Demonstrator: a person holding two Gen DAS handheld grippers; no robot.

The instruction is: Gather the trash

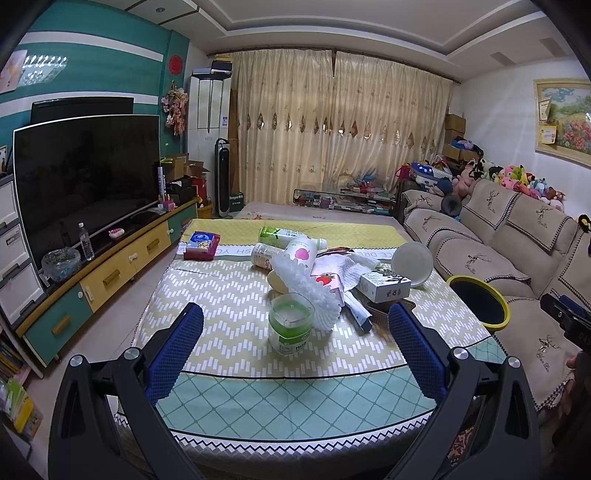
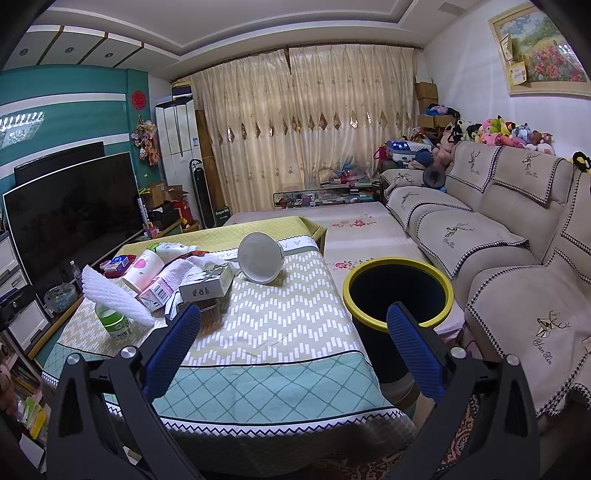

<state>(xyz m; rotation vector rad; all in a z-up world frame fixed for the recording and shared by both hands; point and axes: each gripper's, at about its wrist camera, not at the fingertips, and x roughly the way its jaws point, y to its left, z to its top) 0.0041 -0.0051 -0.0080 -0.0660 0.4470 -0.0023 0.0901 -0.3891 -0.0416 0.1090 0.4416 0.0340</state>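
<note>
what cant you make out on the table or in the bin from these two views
- Trash bin interior: both views show only black, so any contents are unreadable.
- Flat dark item behind the white carton: left wrist view, mostly covered by the carton and the left claw finger.
- Green-labelled cup: right wrist view, top hidden by white foam netting.
- Small print on the carton: too small in both.

Teal white-striped wall (image 1: pixel 92 48) left behind black flat television (image 1: pixel 85 177); cream embroidered curtains (image 1: pixel 332 125) far; beige fabric sofa (image 2: pixel 498 236) right; recessed white ceiling (image 2: pixel 258 22).
</note>
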